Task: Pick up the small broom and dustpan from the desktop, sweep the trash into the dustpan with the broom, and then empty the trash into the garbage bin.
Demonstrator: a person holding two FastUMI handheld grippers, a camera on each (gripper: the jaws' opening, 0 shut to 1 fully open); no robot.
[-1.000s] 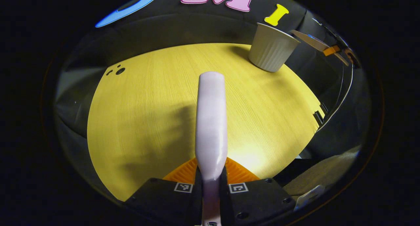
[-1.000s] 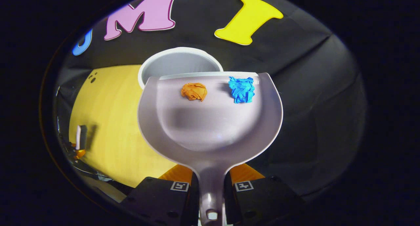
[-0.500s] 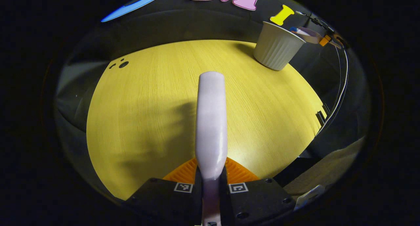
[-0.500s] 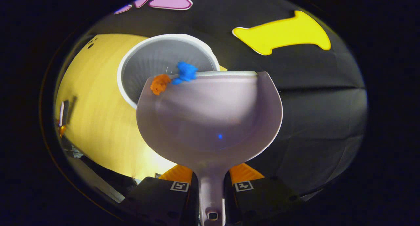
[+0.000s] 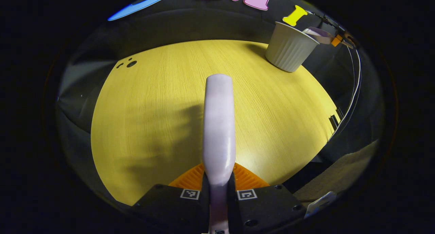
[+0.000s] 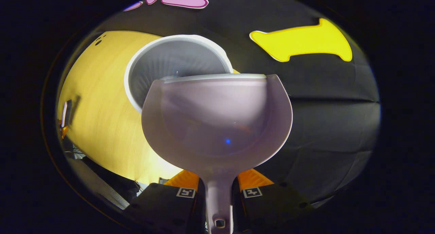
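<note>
In the left gripper view my left gripper is shut on the pale lilac broom, which sticks out ahead over the yellow wooden desktop. The white ribbed garbage bin stands at the far right of the desk, with the dustpan tipped at its rim. In the right gripper view my right gripper is shut on the handle of the lilac dustpan. The pan is bare inside, and its front lip hangs over the bin.
A cable hangs down past the desk's right edge. Small dark holes mark the far left of the desktop. The left gripper shows small at the desk's left edge in the right gripper view.
The orange and blue paper wads slid to the dustpan's lip, dropped toward the bin, and are gone from the pan. The dustpan tilted over the bin. The broom stayed almost still.
</note>
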